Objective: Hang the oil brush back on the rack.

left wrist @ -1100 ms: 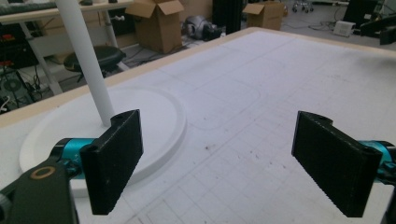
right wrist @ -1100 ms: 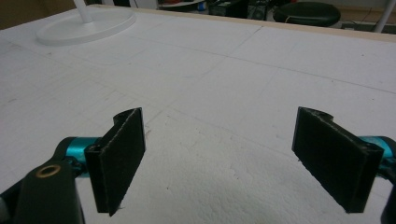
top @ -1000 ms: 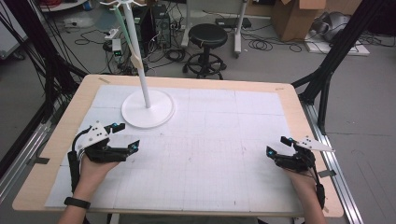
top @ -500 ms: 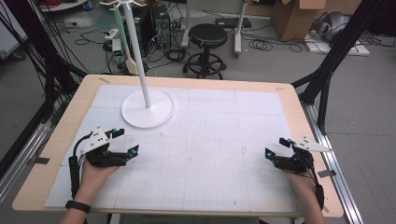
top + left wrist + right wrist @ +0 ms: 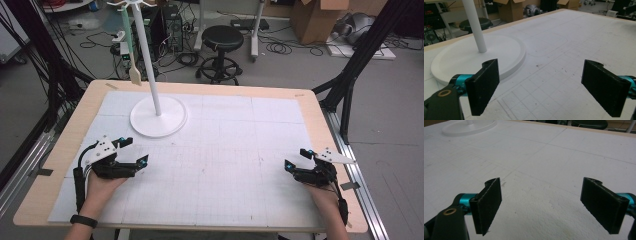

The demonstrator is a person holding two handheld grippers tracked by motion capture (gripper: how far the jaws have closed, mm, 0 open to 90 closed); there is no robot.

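While both jaw pairs stand spread and empty, the left gripper (image 5: 131, 153) rests near the white stand (image 5: 158, 116) (a spatula (image 5: 135, 75) hangs there) — the right gripper (image 5: 297, 159) well apart; approach slowly, I judge.

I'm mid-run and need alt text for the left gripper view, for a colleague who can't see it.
The left gripper is open, its two black jaws spread wide over the white gridded mat with nothing between them. Just beyond the left-hand jaw sits a white stand's round base with its upright pole.
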